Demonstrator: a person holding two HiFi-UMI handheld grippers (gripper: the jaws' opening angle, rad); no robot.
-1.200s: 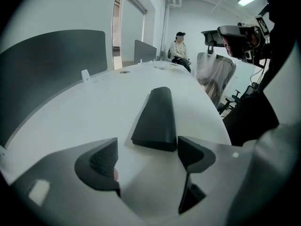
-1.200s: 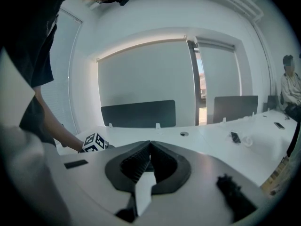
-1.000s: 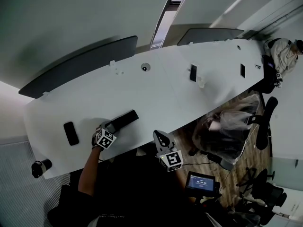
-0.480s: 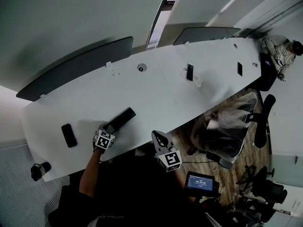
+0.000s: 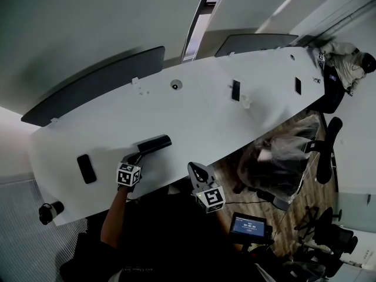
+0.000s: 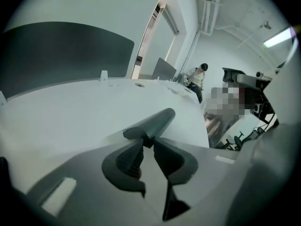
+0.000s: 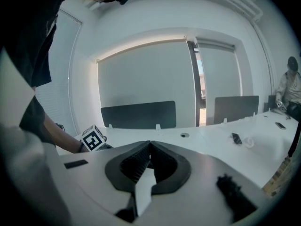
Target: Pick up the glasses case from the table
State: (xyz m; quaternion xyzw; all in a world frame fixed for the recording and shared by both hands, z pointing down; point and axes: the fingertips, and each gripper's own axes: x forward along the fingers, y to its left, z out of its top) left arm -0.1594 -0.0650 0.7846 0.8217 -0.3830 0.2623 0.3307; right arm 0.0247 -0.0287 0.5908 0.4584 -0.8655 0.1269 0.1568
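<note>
Grip is on the near end of the glasses case (image 6: pixel 155 119). My left tool (image 6: pixel 146 142) has just been closing, and its two pads now press on that end from both sides, with the dark body of the case between them. My right tool (image 7: pixel 149 147) has its jaws together with nothing between them. It hangs by the near edge of the desk (image 5: pixel 194 113), well apart from the case, so the left hand is the nearer one and the only one at work.

The relation that matters is the long axis. The case runs almost straight away from my left tool, along the line in which the tool points, so all its length lies beyond the pads and nothing lies behind them. In the head view it goes from the tool toward the right and slightly up the picture. I judge that the near end is clear of the desk. Whether the far end touches the surface, I cannot tell.

Because I hold it at one end only, the free length may droop or turn in the pads when I raise it. I should therefore lift slowly and straight up.

A phone (image 5: pixel 86 168) lies flat on the desk to the left of this tool, apart from it, and not in the way.
</note>
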